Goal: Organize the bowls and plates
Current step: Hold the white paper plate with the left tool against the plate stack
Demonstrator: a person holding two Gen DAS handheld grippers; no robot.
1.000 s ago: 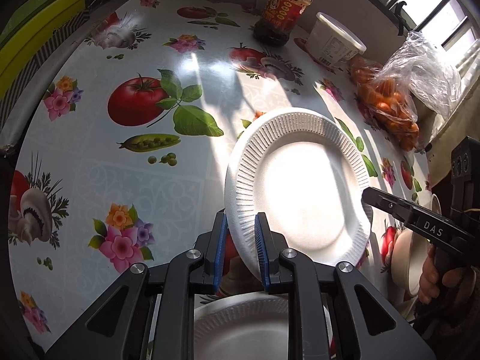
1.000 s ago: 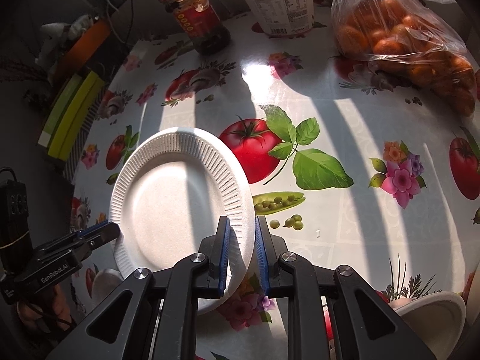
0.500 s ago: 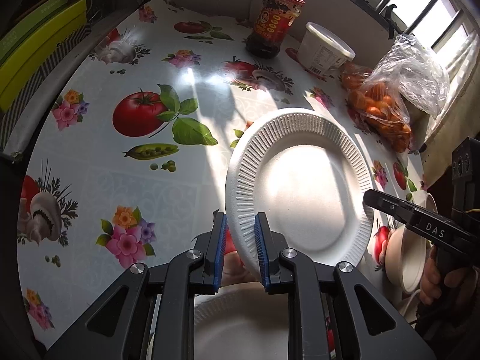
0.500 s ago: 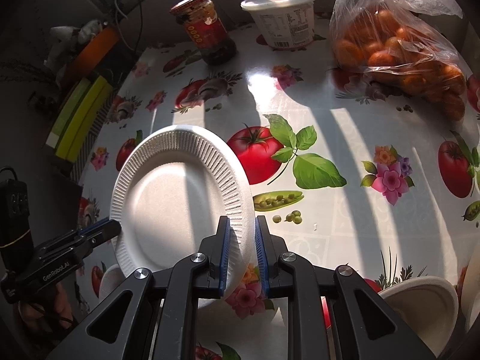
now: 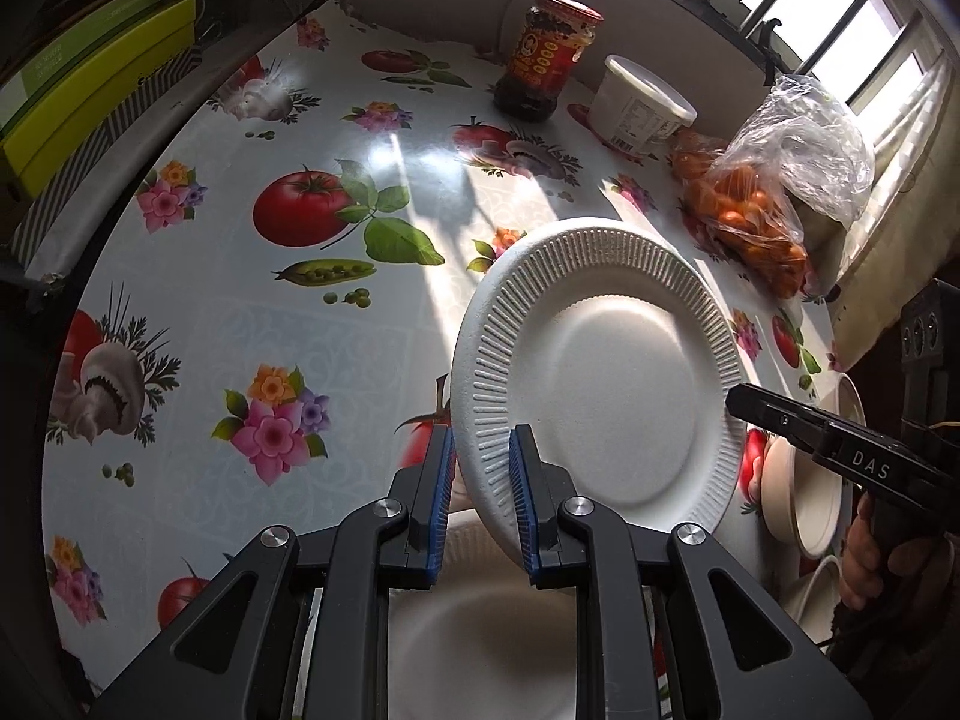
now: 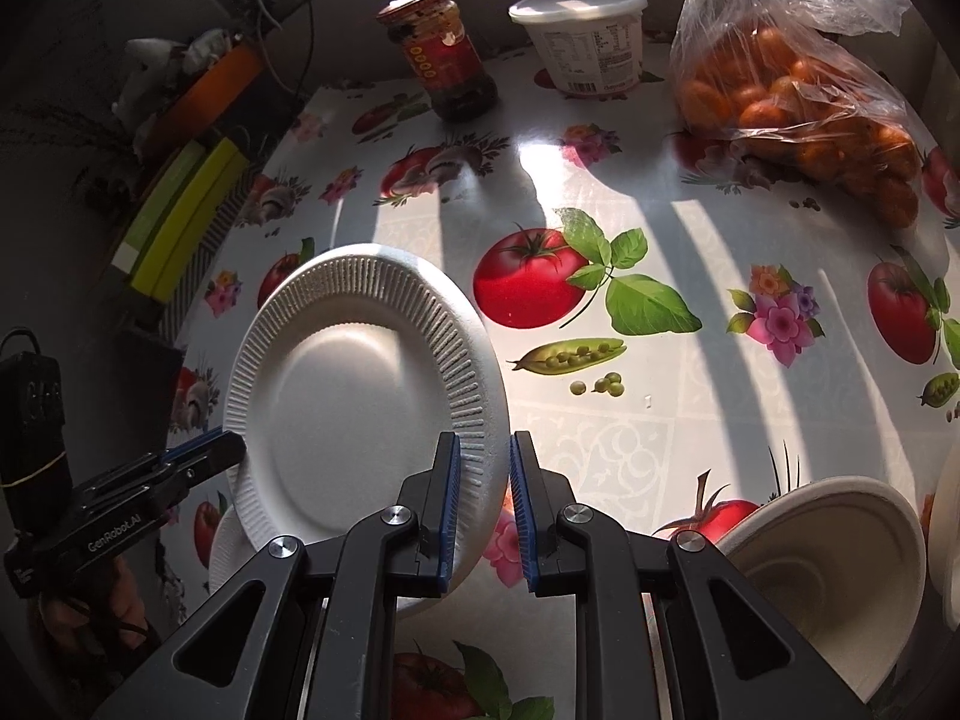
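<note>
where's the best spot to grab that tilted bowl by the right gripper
Take the bowl by its thin rim, one jaw inside and one outside. It lies tipped on its side with the mouth facing the camera, so its upper rim edge stands clear of the table; come from above. Both grippers now pinch the plate.

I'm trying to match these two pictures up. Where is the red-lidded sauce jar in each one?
Left wrist view: sauce jar stands top centre-right, by the wall.
Right wrist view: the jar stands top centre-left.
Shared landmark: the white lidded tub just right of it.
</note>
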